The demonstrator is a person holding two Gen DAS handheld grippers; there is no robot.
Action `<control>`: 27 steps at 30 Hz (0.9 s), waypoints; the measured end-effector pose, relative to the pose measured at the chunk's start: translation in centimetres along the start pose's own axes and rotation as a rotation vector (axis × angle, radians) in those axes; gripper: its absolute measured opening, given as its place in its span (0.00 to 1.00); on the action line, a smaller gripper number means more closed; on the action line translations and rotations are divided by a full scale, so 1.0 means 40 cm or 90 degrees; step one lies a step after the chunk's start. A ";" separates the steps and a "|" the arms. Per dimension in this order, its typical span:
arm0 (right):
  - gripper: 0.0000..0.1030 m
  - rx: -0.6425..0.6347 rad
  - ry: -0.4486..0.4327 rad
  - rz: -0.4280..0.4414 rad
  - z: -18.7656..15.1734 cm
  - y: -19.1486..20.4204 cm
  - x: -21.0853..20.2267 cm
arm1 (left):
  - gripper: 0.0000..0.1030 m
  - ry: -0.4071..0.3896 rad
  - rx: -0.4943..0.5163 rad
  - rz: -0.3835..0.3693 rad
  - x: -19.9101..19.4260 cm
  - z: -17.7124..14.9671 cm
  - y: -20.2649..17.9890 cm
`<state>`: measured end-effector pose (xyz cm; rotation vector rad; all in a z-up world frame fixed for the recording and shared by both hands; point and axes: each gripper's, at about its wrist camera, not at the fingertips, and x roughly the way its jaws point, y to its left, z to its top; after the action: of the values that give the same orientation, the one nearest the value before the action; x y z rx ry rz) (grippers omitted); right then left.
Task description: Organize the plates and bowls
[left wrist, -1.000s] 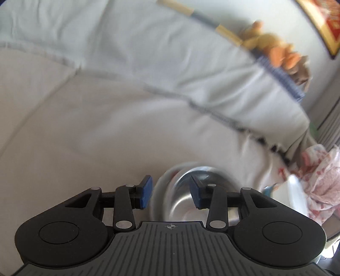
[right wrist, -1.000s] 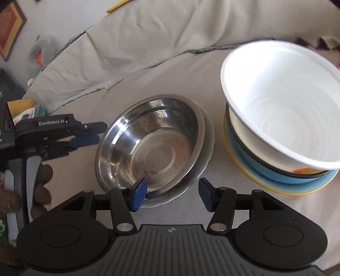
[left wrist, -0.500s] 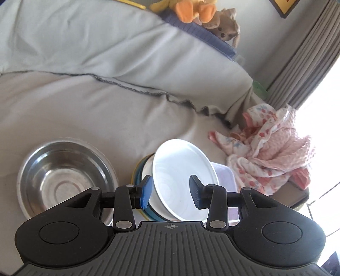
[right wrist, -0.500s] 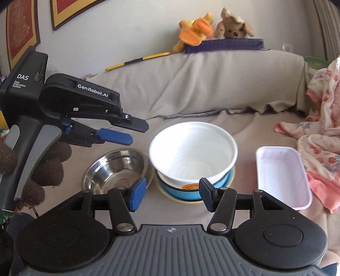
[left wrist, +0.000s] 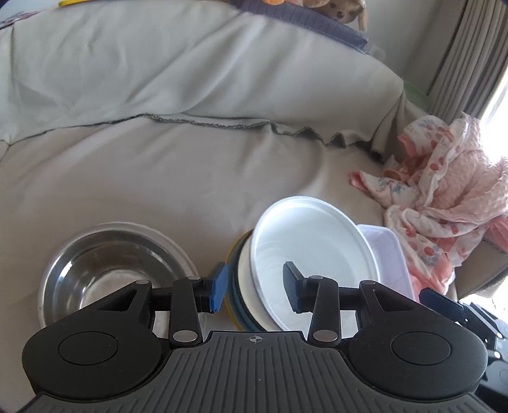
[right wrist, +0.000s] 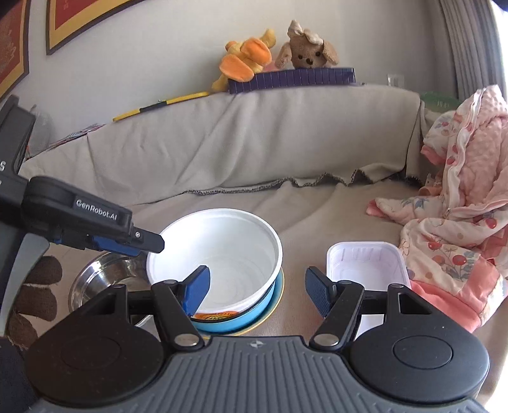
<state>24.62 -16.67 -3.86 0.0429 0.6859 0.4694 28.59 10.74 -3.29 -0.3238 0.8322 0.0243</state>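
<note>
both claws hang empty above the covered sofa (right wrist: 254, 152): right claw (right wrist: 255, 294) just widening, left claw (left wrist: 255, 287) half-spread, over the white foam bowl (right wrist: 219, 254) nested atop the blue stack, steel bowl (left wrist: 104, 273) beside it.

A grey cover (right wrist: 254, 143) drapes the sofa. On the backrest top — an orange plush duck (right wrist: 246, 62) beside a brown plush dog (right wrist: 309, 47), both behind a purple mat (right wrist: 292, 79). Pink printed clothing (right wrist: 457, 203) lies heaped at the right. Framed pictures (right wrist: 73, 19) hang on the wall.
</note>
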 end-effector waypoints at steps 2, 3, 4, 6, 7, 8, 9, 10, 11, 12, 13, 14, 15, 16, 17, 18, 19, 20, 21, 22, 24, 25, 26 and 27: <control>0.65 0.039 0.047 0.018 0.019 -0.037 0.061 | 0.41 0.015 0.007 -0.004 0.030 0.008 0.013; 0.65 0.056 0.067 0.027 0.026 -0.055 0.092 | 0.41 0.025 0.011 -0.003 0.046 0.012 0.018; 0.65 0.068 0.083 0.033 0.031 -0.067 0.118 | 0.41 0.035 0.018 -0.002 0.065 0.017 0.024; 0.65 0.082 0.111 0.049 0.034 -0.079 0.170 | 0.41 0.055 0.029 0.001 0.098 0.026 0.032; 0.65 0.080 0.121 0.056 0.034 -0.079 0.191 | 0.41 0.064 0.031 -0.003 0.113 0.030 0.037; 0.65 0.077 0.130 0.061 0.031 -0.076 0.212 | 0.41 0.071 0.030 -0.009 0.126 0.036 0.043; 0.65 0.074 0.138 0.062 0.030 -0.073 0.230 | 0.41 0.079 0.030 -0.016 0.138 0.042 0.048; 0.65 0.073 0.149 0.060 0.027 -0.071 0.251 | 0.41 0.086 0.029 -0.022 0.151 0.049 0.053; 0.65 0.073 0.163 0.051 0.026 -0.070 0.274 | 0.41 0.090 0.027 -0.027 0.160 0.054 0.057; 0.64 0.068 0.178 0.035 0.025 -0.070 0.297 | 0.41 0.095 0.027 -0.038 0.169 0.059 0.062; 0.63 0.062 0.187 0.019 0.023 -0.072 0.315 | 0.41 0.102 0.023 -0.051 0.176 0.062 0.066; 0.63 0.059 0.189 0.016 0.019 -0.076 0.327 | 0.41 0.113 0.013 -0.071 0.184 0.064 0.071; 0.62 0.064 0.191 0.024 0.014 -0.086 0.335 | 0.46 0.128 -0.001 -0.095 0.192 0.065 0.076; 0.62 0.076 0.195 0.043 0.011 -0.096 0.344 | 0.49 0.142 -0.013 -0.113 0.198 0.063 0.081; 0.59 0.089 0.201 0.065 0.007 -0.105 0.351 | 0.52 0.146 -0.018 -0.123 0.202 0.062 0.083; 0.58 0.104 0.211 0.092 0.005 -0.113 0.360 | 0.53 0.149 -0.018 -0.126 0.206 0.061 0.084; 0.58 0.113 0.220 0.109 0.002 -0.117 0.367 | 0.53 0.155 -0.016 -0.128 0.213 0.059 0.083; 0.57 0.116 0.225 0.119 0.000 -0.117 0.372 | 0.53 0.164 -0.016 -0.130 0.222 0.056 0.082; 0.57 0.113 0.230 0.126 0.000 -0.112 0.378 | 0.53 0.175 -0.013 -0.130 0.232 0.052 0.079; 0.57 0.111 0.235 0.135 0.000 -0.107 0.385 | 0.53 0.188 -0.005 -0.127 0.244 0.048 0.072; 0.57 0.124 0.252 0.159 -0.003 -0.101 0.399 | 0.54 0.202 0.014 -0.117 0.261 0.041 0.057; 0.57 0.143 0.263 0.173 -0.003 -0.105 0.407 | 0.56 0.201 0.023 -0.112 0.263 0.041 0.050; 0.57 0.164 0.273 0.187 -0.003 -0.110 0.410 | 0.57 0.202 0.025 -0.112 0.263 0.041 0.048; 0.57 0.179 0.281 0.198 -0.004 -0.115 0.414 | 0.57 0.204 0.021 -0.115 0.262 0.042 0.049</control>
<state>37.54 -13.69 -14.78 0.3218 1.1862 0.6866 36.61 11.98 -10.40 -0.3761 1.1162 -0.2142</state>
